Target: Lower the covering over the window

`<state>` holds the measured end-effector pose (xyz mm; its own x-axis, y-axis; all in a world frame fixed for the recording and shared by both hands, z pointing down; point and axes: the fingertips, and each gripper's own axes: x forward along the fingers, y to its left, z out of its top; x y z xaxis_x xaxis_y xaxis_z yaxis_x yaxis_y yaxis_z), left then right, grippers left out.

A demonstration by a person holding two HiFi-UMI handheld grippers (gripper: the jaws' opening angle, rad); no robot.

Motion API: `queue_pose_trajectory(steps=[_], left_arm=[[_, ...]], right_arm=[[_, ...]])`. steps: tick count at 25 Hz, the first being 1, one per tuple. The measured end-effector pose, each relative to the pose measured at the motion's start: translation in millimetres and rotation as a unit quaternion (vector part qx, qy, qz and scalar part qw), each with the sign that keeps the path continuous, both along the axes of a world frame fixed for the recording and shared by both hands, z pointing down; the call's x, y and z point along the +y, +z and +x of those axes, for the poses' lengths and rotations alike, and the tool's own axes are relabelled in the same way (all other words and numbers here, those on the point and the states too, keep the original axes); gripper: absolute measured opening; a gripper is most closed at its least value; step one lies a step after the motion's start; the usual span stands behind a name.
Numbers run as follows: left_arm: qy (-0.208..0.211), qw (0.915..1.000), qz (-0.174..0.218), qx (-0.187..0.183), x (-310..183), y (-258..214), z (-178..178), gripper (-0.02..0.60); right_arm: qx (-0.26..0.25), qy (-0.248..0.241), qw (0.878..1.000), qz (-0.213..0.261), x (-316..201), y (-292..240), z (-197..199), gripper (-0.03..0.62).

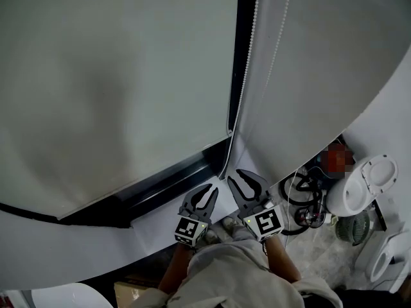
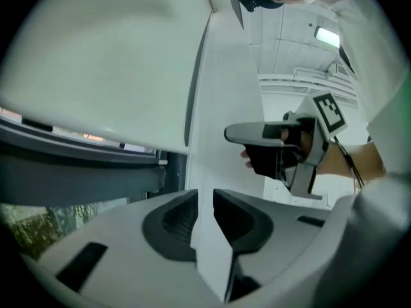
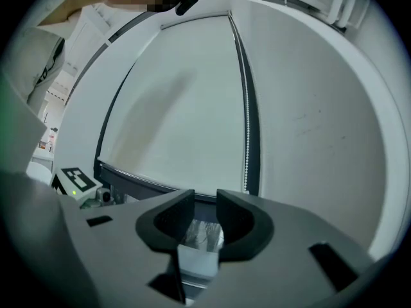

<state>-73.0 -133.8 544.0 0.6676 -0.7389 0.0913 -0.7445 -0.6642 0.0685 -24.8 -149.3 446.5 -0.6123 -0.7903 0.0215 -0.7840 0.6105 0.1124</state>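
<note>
The blind (image 1: pixel 115 82) hangs down over nearly the whole pane, its bottom edge close above the dark frame (image 1: pixel 173 178). Its bead chain (image 1: pixel 247 63) drops along the right side and ends just off the tips of my left gripper (image 1: pixel 207 192) and right gripper (image 1: pixel 246 181), inside neither. Left fingers (image 2: pixel 173 220) stand narrowly apart and right fingers (image 3: pixel 237 220) wider, both holding nothing. Both grippers sit low and side by side over the sill (image 1: pixel 148 226), pointing up toward the window's lower right corner, forearms rising from below.
</note>
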Motion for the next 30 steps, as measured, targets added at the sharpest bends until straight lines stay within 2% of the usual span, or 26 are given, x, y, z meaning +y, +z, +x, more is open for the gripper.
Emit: queue_pose_trajectory(steps=[7, 12, 16, 30], left_arm=[[0.003, 0.9978, 0.062, 0.021, -2, -64, -5, 0.066], [0.000, 0.9960, 0.083, 0.032, -4, -88, -7, 0.066], [0.000, 0.9953, 0.092, 0.030, -4, -94, -6, 0.066], [0.008, 0.9945, 0.101, 0.027, -2, -101, -1, 0.066]], right_arm=[[-0.008, 0.006, 1.000, 0.007, 5, -4, 2, 0.103], [0.006, 0.012, 1.000, 0.007, 6, -1, 5, 0.086], [0.031, 0.015, 0.999, 0.010, 5, 3, 6, 0.071], [0.030, 0.021, 0.999, 0.010, 6, 2, 6, 0.063]])
